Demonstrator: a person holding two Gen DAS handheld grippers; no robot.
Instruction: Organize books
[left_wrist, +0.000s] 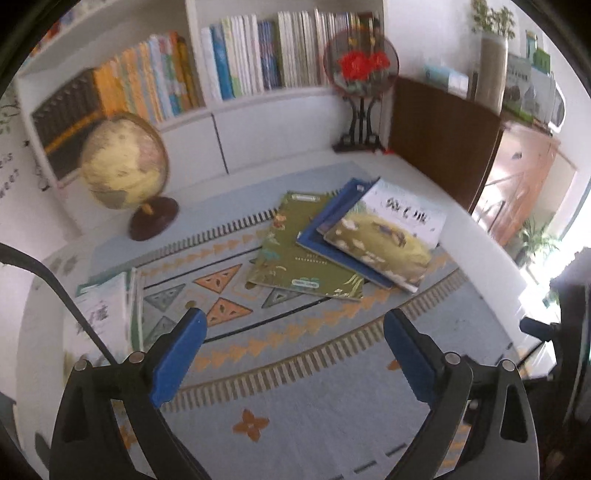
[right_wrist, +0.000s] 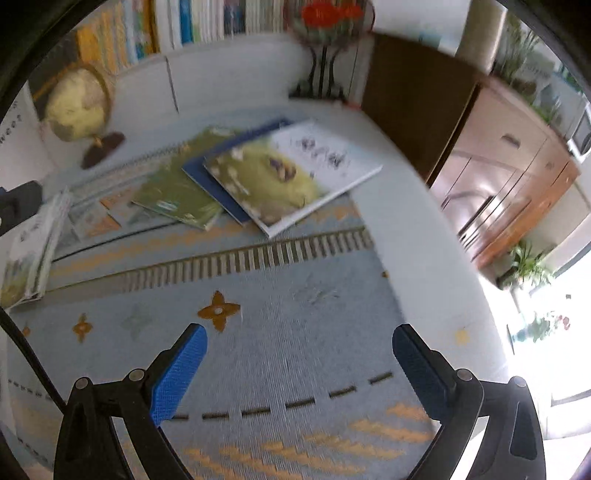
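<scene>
While overlapping, books (left_wrist: 343, 240) untouched.

Left wrist view: looks forward and down along its blue-padded fingers across the pale blue patterned table mat (left_wrist: 295, 398) toward the white bookshelf (left_wrist: 236, 110).
Right wrist view: steeper downward tilt, closer to the mat (right_wrist: 295, 325), blurred.
Shared: the fanned pile of thin picture books (left_wrist: 347, 243) (right_wrist: 258, 177), the cream globe on a dark round base (left_wrist: 125, 166) (right_wrist: 79, 105), the shelf.
</scene>
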